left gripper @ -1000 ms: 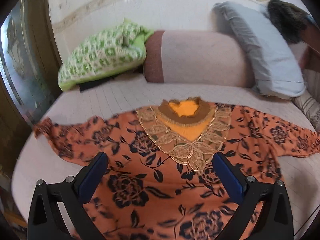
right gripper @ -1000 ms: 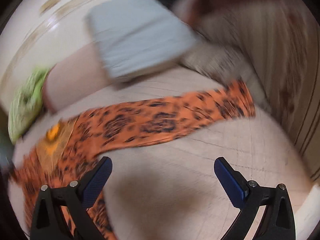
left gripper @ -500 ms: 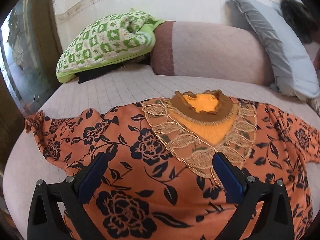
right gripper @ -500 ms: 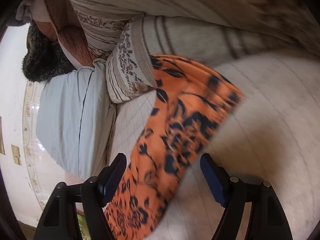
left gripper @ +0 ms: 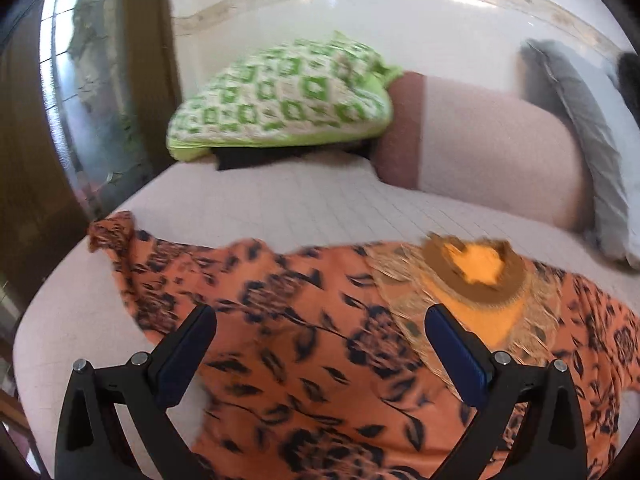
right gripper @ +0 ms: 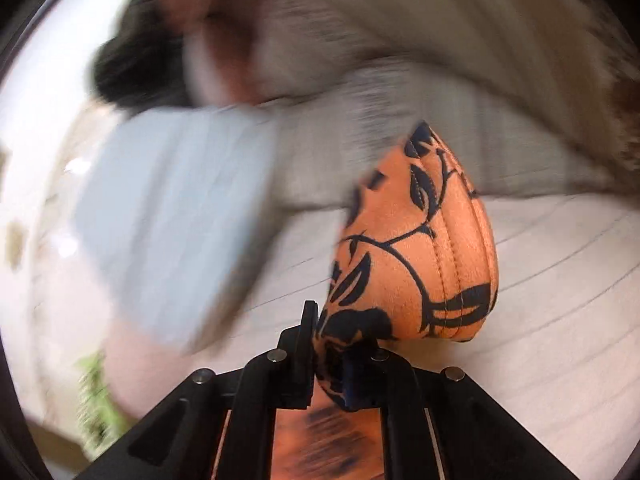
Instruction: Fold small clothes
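Bed (left gripper: pixel 280 200) under orange floral top (left gripper: pixel 320 360)

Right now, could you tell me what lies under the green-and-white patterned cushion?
A flat black item pokes out beneath the green-and-white patterned cushion, resting on the pale checked bed cover. Most of it is covered, so I cannot identify it.

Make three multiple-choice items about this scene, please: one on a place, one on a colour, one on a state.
1. Where does the green patterned pillow lie?
A. beyond the garment, at the head of the bed
B. on the garment
C. on the floor

2. What colour is the garment?
A. blue with white dots
B. orange with dark flowers
C. plain grey

3. How are the right gripper's jaws?
A. wide open
B. out of view
C. shut on the sleeve

Answers: 1 A, it lies behind the shirt; 2 B, the print shows; 3 C, fabric is pinched.
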The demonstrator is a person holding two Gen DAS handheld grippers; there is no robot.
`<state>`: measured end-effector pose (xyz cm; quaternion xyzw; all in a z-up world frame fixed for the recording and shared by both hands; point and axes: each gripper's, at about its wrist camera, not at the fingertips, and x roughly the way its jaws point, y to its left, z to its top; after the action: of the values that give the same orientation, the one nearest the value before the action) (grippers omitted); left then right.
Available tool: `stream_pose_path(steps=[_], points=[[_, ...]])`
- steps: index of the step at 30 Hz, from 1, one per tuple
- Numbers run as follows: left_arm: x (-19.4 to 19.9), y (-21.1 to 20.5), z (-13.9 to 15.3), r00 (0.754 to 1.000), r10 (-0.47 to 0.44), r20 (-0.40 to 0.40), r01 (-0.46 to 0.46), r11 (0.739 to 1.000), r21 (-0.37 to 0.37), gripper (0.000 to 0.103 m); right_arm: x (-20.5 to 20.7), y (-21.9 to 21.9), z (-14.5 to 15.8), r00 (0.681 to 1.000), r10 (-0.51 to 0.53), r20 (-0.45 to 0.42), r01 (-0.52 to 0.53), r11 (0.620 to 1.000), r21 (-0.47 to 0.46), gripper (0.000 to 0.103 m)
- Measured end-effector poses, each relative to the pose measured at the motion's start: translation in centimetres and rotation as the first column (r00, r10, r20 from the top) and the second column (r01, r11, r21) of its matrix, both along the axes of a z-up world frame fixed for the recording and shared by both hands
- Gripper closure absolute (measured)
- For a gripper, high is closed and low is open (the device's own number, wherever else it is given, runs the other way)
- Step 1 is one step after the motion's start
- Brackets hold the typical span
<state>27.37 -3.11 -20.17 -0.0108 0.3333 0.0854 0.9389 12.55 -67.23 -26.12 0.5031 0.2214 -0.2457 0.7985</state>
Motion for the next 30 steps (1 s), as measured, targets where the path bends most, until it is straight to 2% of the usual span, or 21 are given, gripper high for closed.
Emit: stream_pose_path(steps=[3, 5, 8, 12, 14, 15, 16, 18, 20, 21, 22, 23, 25, 26, 30], points=[[0.0, 2.8, 1.3, 0.998, 0.064, 0.022, -0.064, 0.998, -0.012, 0.000, 3.5, 6.0, 4.3, 0.979, 0.166, 0.119, -0.165, 0.986, -0.018, 0.093], [-0.2, 5.0, 2.1, 0.993, 0.112, 0.040, -0.111, 0.994, -0.020, 0.000, 6.3, 11.1, 7.0, 0.940, 0.292, 0.177, -0.289, 0.956, -0.043, 0.093], [-0.4, 8.5, 3.0, 0.982, 0.183, 0.050, -0.180, 0.982, -0.058, 0.000, 9.6, 19.6, 9.2, 0.859, 0.447, 0.249, -0.450, 0.892, -0.049, 0.093], [-0.8, 13.0, 3.1, 0.965, 0.261, 0.023, -0.255, 0.957, -0.134, 0.000, 13.5, 30.8, 9.4, 0.752, 0.598, 0.276, -0.611, 0.790, -0.046, 0.093], [-0.9, 14.8, 2.8, 0.957, 0.291, 0.005, -0.286, 0.946, -0.155, 0.000, 15.8, 36.0, 8.6, 0.716, 0.656, 0.240, -0.665, 0.745, -0.053, 0.093], [-1.0, 15.5, 2.7, 0.953, 0.304, -0.002, -0.300, 0.941, -0.157, 0.000, 17.0, 38.9, 7.8, 0.696, 0.689, 0.202, -0.696, 0.717, -0.048, 0.089], [-1.0, 16.2, 2.6, 0.949, 0.316, -0.007, -0.313, 0.937, -0.157, 0.000, 17.5, 41.3, 7.0, 0.683, 0.712, 0.165, -0.717, 0.696, -0.039, 0.089], [-1.0, 17.7, 2.4, 0.941, 0.337, -0.019, -0.336, 0.930, -0.150, 0.000, 18.5, 45.8, 5.6, 0.637, 0.768, 0.073, -0.767, 0.640, -0.037, 0.088], [-1.1, 18.8, 2.3, 0.936, 0.352, -0.029, -0.352, 0.925, -0.145, 0.000, 19.4, 50.5, 4.4, 0.550, 0.831, -0.085, -0.835, 0.545, -0.074, 0.087], [-1.1, 19.2, 2.2, 0.933, 0.358, -0.032, -0.359, 0.922, -0.145, 0.000, 19.9, 52.2, 4.0, 0.497, 0.853, -0.158, -0.867, 0.489, -0.092, 0.087], [-1.2, 19.5, 2.2, 0.931, 0.364, -0.034, -0.365, 0.920, -0.145, 0.000, 20.2, 54.2, 3.4, 0.422, 0.873, -0.246, -0.907, 0.407, -0.110, 0.087], [-1.2, 19.7, 2.1, 0.929, 0.368, -0.037, -0.369, 0.918, -0.145, 0.000, 20.0, 55.1, 3.3, 0.381, 0.879, -0.287, -0.924, 0.360, -0.125, 0.087], [-1.2, 19.9, 2.0, 0.930, 0.365, -0.043, -0.368, 0.919, -0.144, 0.000, 19.2, 55.9, 3.3, 0.324, 0.891, -0.317, -0.945, 0.285, -0.162, 0.087], [-1.1, 19.8, 2.0, 0.931, 0.363, -0.045, -0.366, 0.920, -0.139, 0.000, 18.3, 56.0, 3.6, 0.306, 0.899, -0.314, -0.949, 0.264, -0.170, 0.087], [-0.9, 19.2, 1.9, 0.935, 0.351, -0.050, -0.354, 0.927, -0.122, 0.000, 16.6, 55.0, 5.3, 0.260, 0.935, -0.240, -0.957, 0.215, -0.197, 0.087]])
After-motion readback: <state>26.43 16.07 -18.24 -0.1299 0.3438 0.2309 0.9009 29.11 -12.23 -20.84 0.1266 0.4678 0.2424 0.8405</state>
